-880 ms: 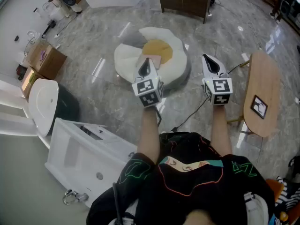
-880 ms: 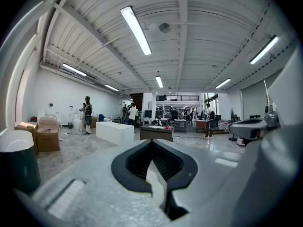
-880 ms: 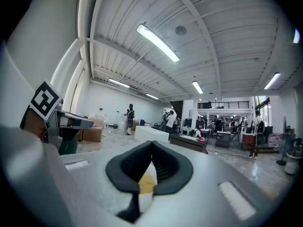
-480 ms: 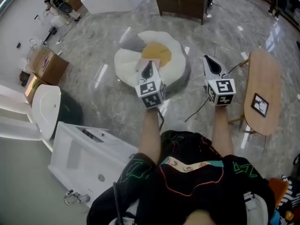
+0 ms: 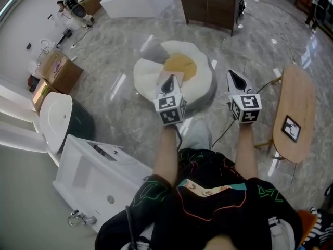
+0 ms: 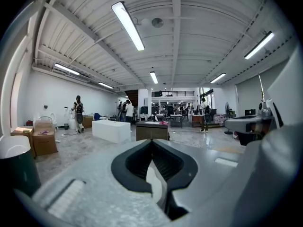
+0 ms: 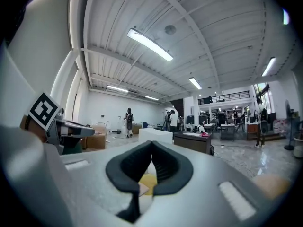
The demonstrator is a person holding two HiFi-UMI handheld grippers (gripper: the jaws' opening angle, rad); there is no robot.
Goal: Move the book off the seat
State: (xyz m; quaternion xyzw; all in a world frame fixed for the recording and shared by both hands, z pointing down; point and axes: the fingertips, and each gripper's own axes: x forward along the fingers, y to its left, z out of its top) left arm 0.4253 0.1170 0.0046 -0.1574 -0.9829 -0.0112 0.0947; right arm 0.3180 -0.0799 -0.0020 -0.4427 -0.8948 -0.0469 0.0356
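A round white seat with a yellow middle lies on the marble floor. On it lies a thin pinkish book, partly hidden behind my left gripper, which is held over the seat's near part, shut and empty. My right gripper hangs to the right of the seat over the floor, also shut and empty. In the left gripper view the jaws meet at their tips. In the right gripper view the jaws are closed too, and the yellow cushion shows in the gap below the tips.
A wooden side table with a small framed card stands at the right. A white tub, a white basin and cardboard boxes are at the left. A dark cabinet stands behind the seat. A cable crosses the floor.
The head view has shifted, so the seat and both grippers sit a little lower in the frame. Both grippers stay shut and keep their places relative to the seat.
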